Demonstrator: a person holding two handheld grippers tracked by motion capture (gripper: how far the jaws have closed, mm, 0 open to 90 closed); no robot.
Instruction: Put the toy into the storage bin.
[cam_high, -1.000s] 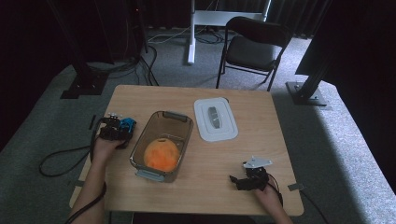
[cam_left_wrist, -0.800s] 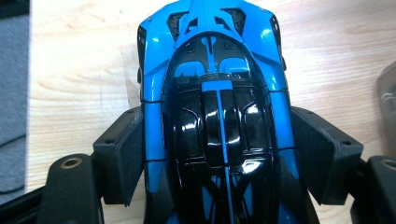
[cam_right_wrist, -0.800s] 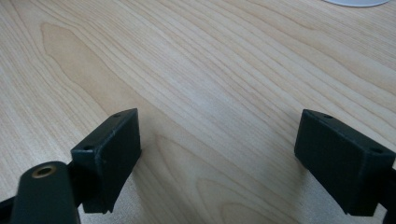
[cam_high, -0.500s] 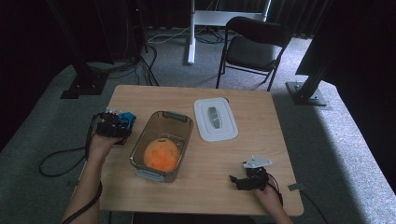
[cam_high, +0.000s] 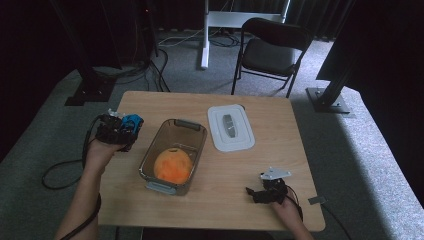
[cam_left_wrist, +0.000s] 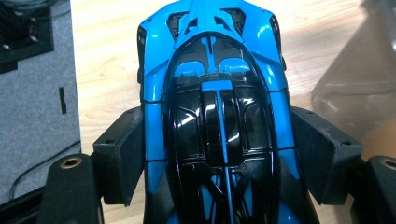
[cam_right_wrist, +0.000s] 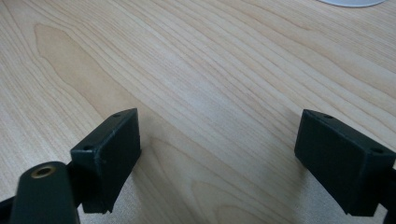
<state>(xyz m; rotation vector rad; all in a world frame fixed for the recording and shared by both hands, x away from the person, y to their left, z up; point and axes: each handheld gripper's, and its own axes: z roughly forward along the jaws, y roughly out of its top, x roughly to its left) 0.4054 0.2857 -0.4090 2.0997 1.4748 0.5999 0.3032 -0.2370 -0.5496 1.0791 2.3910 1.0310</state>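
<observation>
A blue and black toy car (cam_left_wrist: 215, 107) is clamped between the two black jaws of my left gripper (cam_left_wrist: 217, 163), which is shut on its sides. From above, that gripper (cam_high: 131, 126) and the toy car (cam_high: 132, 120) hang over the table's left edge, just left of a clear container (cam_high: 196, 131). An orange ball (cam_high: 172, 166) lies inside the container. My right gripper (cam_high: 251, 192) rests low near the table's front right, open. Its jaws (cam_right_wrist: 219, 158) stand wide apart over bare wood.
A white lid (cam_high: 230, 127) lies flat on the wooden table (cam_high: 280, 165) to the right of the container. A black folding chair (cam_high: 272, 52) stands behind the table. Cables trail on the grey carpet at the left.
My left hand has lifted the toy car up off the table by the left edge. The right gripper has stayed where it was.
</observation>
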